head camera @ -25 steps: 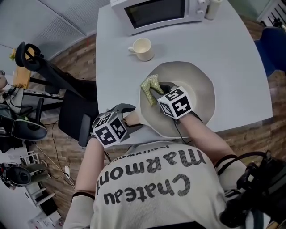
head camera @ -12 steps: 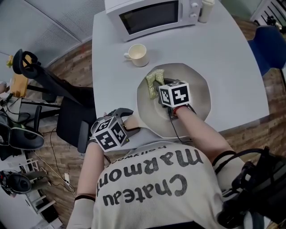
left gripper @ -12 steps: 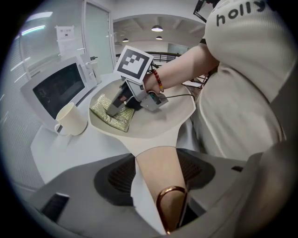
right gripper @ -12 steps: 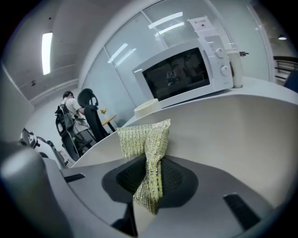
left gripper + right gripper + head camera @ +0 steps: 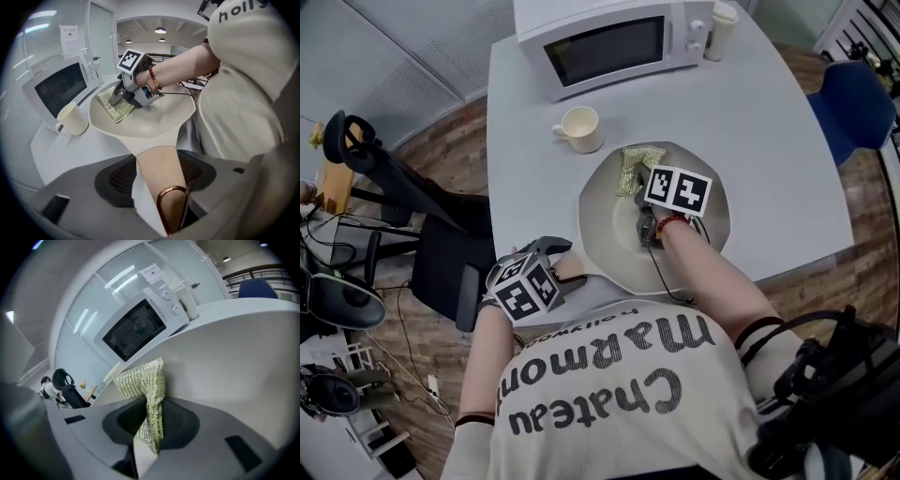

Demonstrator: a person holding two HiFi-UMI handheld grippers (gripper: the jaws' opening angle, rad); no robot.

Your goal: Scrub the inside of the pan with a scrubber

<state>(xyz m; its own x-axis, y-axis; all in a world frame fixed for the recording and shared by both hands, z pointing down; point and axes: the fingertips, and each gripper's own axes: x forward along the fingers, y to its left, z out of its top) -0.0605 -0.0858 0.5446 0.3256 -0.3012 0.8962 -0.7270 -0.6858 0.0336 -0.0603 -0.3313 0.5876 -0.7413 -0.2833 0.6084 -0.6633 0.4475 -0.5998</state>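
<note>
1. Grey bench (image 5: 769, 122); white microwave (image 5: 605, 42) at far edge.
2. Cream pan (image 5: 602, 232) near front edge, handle (image 5: 154, 164) twd person.
3. L claw (image 5: 161, 192) clamped on handle. R claw (image 5: 149, 427) inside pan, far-left part, pinching scrubber (image 5: 140, 380).
4. Cream cup (image 5: 579, 127) near pan's far-left rim, not touching.
5. Scrubber: green-gold mesh, folded betw R jaws, free end on pan's inner surface.

"Chateau Marmont" on shirt (image 5: 609, 375), also "holly"

Left claw (image 5: 161, 190) clamped on the pan handle (image 5: 155, 164); left arm (image 5: 485, 361) bent near the torso. Right claw (image 5: 150, 425) clamped on the scrubber (image 5: 140, 378); right arm (image 5: 712, 274) extended forward.
</note>
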